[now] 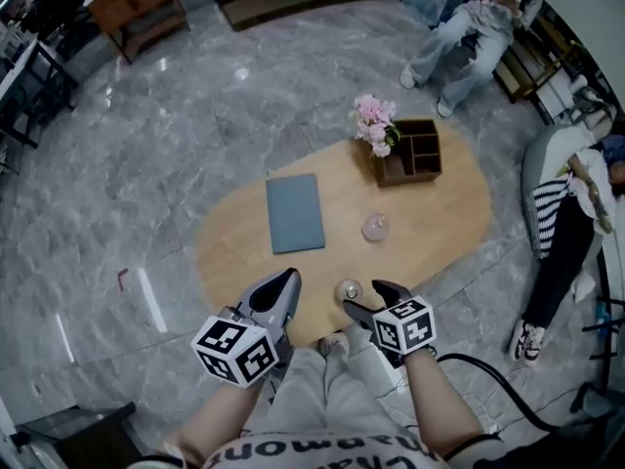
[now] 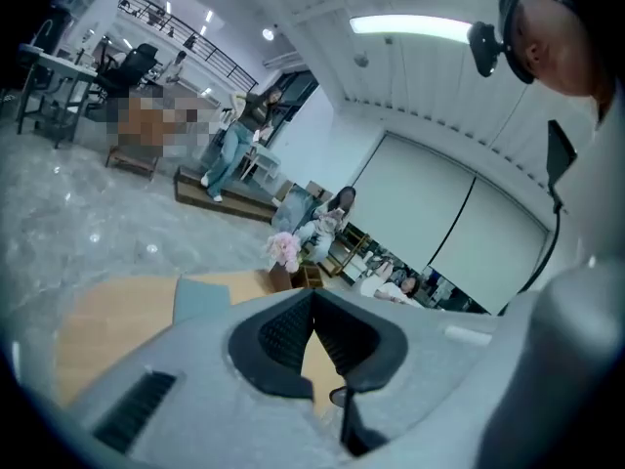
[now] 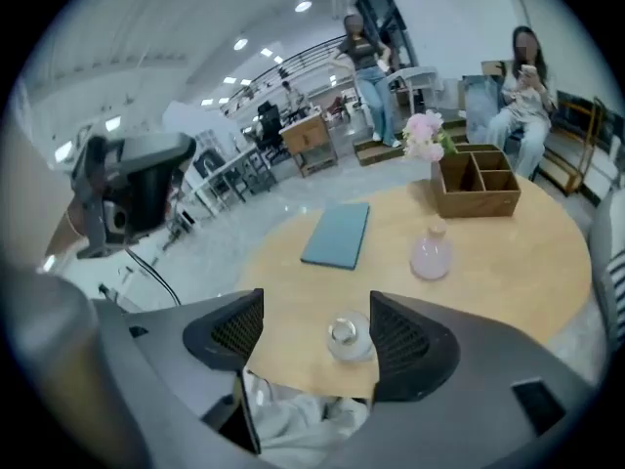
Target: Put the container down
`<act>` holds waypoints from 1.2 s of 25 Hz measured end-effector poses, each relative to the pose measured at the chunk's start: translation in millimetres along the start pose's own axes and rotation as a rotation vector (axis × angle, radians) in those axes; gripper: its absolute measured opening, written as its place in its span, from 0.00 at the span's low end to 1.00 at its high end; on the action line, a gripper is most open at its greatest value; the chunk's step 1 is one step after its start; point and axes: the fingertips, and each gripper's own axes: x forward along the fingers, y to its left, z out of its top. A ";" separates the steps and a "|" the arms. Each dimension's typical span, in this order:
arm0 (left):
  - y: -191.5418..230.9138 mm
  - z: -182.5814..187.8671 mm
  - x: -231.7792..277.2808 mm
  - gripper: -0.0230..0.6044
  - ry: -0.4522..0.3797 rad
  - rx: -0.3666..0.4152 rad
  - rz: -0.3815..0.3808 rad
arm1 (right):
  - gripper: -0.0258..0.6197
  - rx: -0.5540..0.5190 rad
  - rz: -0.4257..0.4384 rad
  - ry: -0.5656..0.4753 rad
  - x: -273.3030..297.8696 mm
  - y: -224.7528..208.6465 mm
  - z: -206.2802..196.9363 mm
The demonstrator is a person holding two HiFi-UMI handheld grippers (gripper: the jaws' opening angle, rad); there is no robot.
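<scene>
Gray marble floor (image 1: 195,115), open lobby-type room. One person sits on a bench (image 1: 469,37) at the far side and another is slumped in a seat (image 1: 566,223) to my right.

Oval wooden table (image 1: 439,213) straight in front of me, with its near edge over my knees.

My left gripper (image 2: 312,299): jaws fully together, pads meeting at the tips, nothing in them. It hangs over the near edge of the table, left of center.

My right gripper (image 3: 314,328): jaws wide apart, gripping nothing. It's also at the near edge, just right of the left one.

On the table, big to small:
- Blue-gray folder (image 1: 295,213), flat, mid-table on the left.
- Wooden organizer (image 1: 415,154) with open compartments, at the far end.
- Pink flowers (image 1: 375,123) at the organizer's left corner. Can't tell whether they sit in it or beside it.
- Pinkish round bottle (image 1: 375,227), upright, mid-table, between the organizer and me, apart from both.
- Container (image 3: 349,338): small, clear and round with a knob top. It stands upright on the table right at the near edge, inside my right gripper's gap and close to the right-hand pad. Can't tell if it touches. Clear gap to the left-hand pad.
</scene>
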 end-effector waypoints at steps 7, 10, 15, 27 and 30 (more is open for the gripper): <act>-80.4 127.4 -8.8 0.06 -0.176 0.162 -0.117 | 0.46 0.158 0.109 -0.373 -121.3 28.3 145.3; -108.9 157.8 -22.9 0.06 -0.235 0.194 -0.156 | 0.34 0.065 0.086 -0.495 -174.0 46.9 199.4; -147.3 201.7 -39.4 0.06 -0.314 0.278 -0.221 | 0.19 -0.040 0.037 -0.688 -250.3 85.0 270.1; -187.9 263.0 -72.3 0.06 -0.441 0.385 -0.266 | 0.10 -0.203 -0.048 -0.858 -330.1 126.2 317.1; -190.1 262.3 -75.3 0.06 -0.448 0.390 -0.270 | 0.10 -0.226 -0.068 -0.853 -330.2 126.6 314.5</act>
